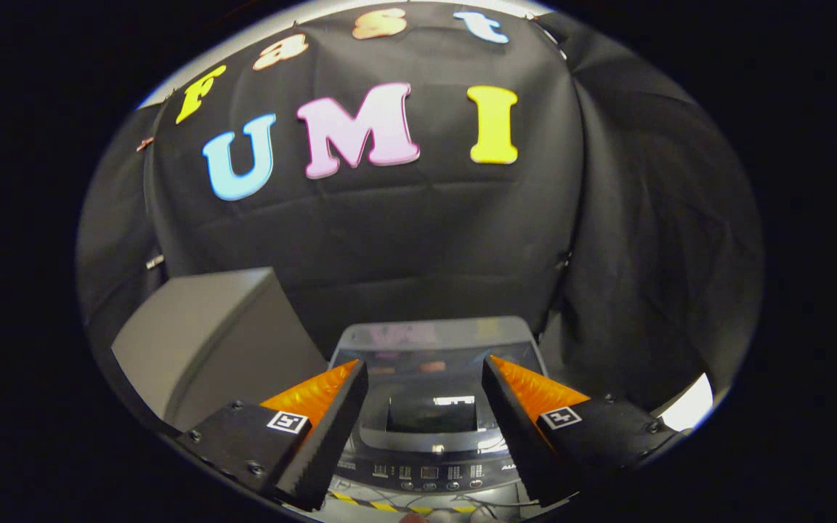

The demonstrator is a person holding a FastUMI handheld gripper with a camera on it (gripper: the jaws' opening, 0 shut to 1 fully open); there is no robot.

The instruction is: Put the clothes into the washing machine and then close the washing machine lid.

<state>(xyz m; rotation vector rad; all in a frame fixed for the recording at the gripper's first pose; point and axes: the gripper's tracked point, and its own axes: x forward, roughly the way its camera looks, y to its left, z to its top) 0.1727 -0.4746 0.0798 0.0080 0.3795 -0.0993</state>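
Above the washing machine, the tongs gape empty.

Staged recording booth, not a real home: black cloth is hanging as a backdrop all around the far side. A small top-loading washing machine is sitting near, its control panel facing the camera, with a plain grey box standing just left. Yellow-black hazard tape is running along the near floor.
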